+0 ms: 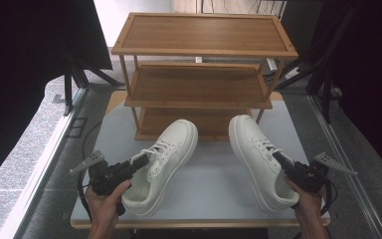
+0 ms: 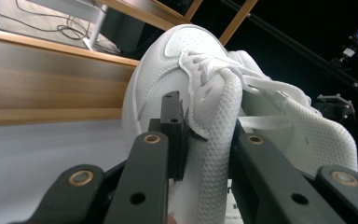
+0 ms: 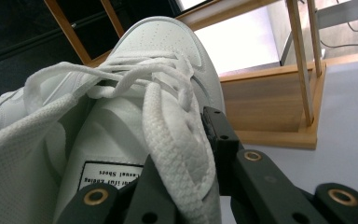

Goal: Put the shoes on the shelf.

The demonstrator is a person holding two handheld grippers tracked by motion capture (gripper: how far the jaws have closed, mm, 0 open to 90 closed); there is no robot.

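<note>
The left shoe [image 1: 163, 164] and the right shoe [image 1: 261, 159] are lying on the table [image 1: 214, 169], toes pointing toward the bottom tier of the wooden rack [image 1: 199, 84], the two well apart from each other. Each one is being gripped at the collar wall beside the laces: the left gripper [image 1: 138, 162] is clamping its fingers [image 2: 172, 126] over the knit rim of the left shoe, one finger inside the opening and one outside, and the right gripper [image 1: 281, 160] is doing the same on the right shoe, its outer finger [image 3: 219, 135] pressing the side just beside the tongue.

The likely trouble is lying in that hold. The collar is looking soft and thin, so a lift could be folding it and letting the heavy toe droop, turning the shoe in the fingers or pulling it free. A drooping toe could also be catching the front edge of the rack's lower shelf. Loose laces [image 3: 121, 74] near the right fingers could be snagging on release
</note>
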